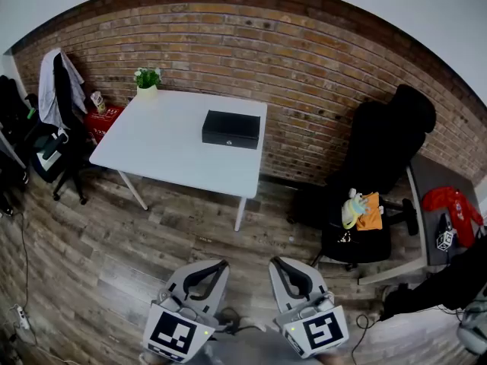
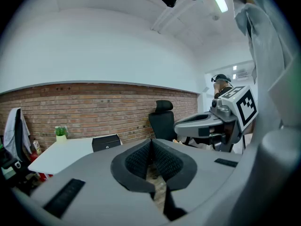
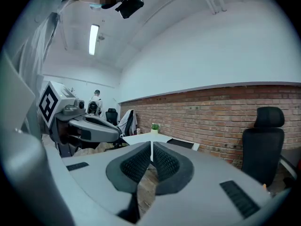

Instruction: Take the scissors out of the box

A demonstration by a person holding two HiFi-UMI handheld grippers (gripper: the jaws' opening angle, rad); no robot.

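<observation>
On the white table (image 1: pixel 167 150), toward its 2 o'clock corner near the brick wall (image 1: pixel 304 74), sits the black box (image 1: pixel 231 129), flat and with its lid down. The scissors cannot be seen. A potted plant (image 1: pixel 147 78) stands at the table's 11 o'clock corner, well apart from the box.

At 6 o'clock in the head view, the left gripper (image 1: pixel 217 265) and right gripper (image 1: pixel 278 264) are side by side over the wood floor (image 1: pixel 99 257), well apart from the table, which lies at about 11 o'clock from them. Each gripper view shows its ribbed pads pressed together with nothing between them, so both pairs of jaws are closed and empty. Both grippers point nearly level, tipped slightly down.

In the left gripper view the box shows at 10 o'clock from the jaw tips and the right gripper at 3 o'clock. In the right gripper view the table and plant sit at 12 o'clock just above the tips, with the left gripper at 9 o'clock.

A black office chair (image 1: pixel 384 150) stands at 3 o'clock from the table, with a soft toy (image 1: pixel 353 207) on its seat. Another chair draped with a white garment (image 1: pixel 55 82) is at 9 o'clock, with a red crate (image 1: pixel 103 119) between it and the table.
</observation>
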